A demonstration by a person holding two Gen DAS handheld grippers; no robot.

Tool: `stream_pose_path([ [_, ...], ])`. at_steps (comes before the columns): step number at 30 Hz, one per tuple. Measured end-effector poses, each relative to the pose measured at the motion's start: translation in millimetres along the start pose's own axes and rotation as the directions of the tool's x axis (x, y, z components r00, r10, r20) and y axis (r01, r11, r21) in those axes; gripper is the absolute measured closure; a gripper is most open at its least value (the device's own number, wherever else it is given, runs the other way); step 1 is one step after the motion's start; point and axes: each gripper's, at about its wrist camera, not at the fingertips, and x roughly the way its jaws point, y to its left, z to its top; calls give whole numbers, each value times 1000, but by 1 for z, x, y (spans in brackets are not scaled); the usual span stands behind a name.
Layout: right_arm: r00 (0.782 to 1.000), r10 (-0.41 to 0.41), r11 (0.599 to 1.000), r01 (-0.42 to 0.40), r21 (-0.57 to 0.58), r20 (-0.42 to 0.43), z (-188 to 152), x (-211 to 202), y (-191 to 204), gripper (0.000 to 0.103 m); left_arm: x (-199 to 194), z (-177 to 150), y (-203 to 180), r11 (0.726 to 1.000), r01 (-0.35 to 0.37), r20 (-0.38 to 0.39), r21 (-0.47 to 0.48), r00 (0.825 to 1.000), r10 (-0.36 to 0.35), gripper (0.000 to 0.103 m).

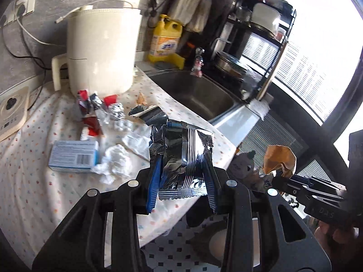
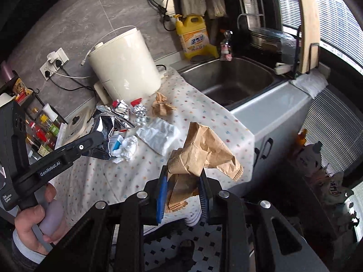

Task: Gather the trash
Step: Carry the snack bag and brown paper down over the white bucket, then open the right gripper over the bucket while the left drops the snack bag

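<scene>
My left gripper [image 1: 181, 181] is shut on a crumpled silver foil wrapper [image 1: 181, 151] and holds it above the front edge of the dotted cloth [image 1: 29, 181]. It also shows in the right wrist view [image 2: 106, 142]. My right gripper [image 2: 182, 188] is shut on a crumpled brown paper bag [image 2: 204, 149], held above the cloth's front edge; the bag also shows in the left wrist view [image 1: 280, 157]. On the cloth lie a white tissue ball [image 1: 115, 161], a blue-white box [image 1: 74, 156], red and foil wrappers [image 1: 95, 106], a pill blister [image 1: 122, 125] and another brown paper scrap [image 2: 161, 107].
A white kettle [image 1: 102, 52] stands at the back of the cloth. A steel sink [image 1: 199, 95] lies to the right, with a yellow detergent bottle [image 1: 166, 38] and a dish rack [image 1: 256, 45] behind it. Tiled floor [image 2: 177, 249] is below.
</scene>
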Motion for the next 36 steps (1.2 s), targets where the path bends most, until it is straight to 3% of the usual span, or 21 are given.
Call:
stream_pose_path([
  [6,997,-80,992,80,101,-9,-43,-35,-72,77,18,-31,-80,993,75,-71,92,995,-69,67],
  [13,986,-159,964,165,207,-44,-95,-60,-141,76,40,-71,-155,974,160,-160,163,978,-134,67],
  [20,970,-207,931,236,280,-128,-147,-67,-192,76,68,-119,-202,956,227,-257,185,950,-176,67],
  [27,957,-209,905,267,330,-200,-190,-61,-220,73,91,-159,-231,941,277,-338,195,920,-201,67],
  [29,954,-209,901,273,338,-213,-197,-58,-224,71,94,-168,-237,936,288,-355,203,912,-204,67],
  [31,952,-213,894,281,348,-222,-202,-57,-228,62,96,-174,-240,933,296,-370,207,906,-205,67],
  [32,951,-218,891,286,352,-220,-203,-57,-229,51,97,-177,-241,931,299,-376,208,903,-205,67],
  [36,948,-237,879,302,368,-212,-203,-61,-237,40,102,-181,-243,930,299,-393,215,898,-198,67],
])
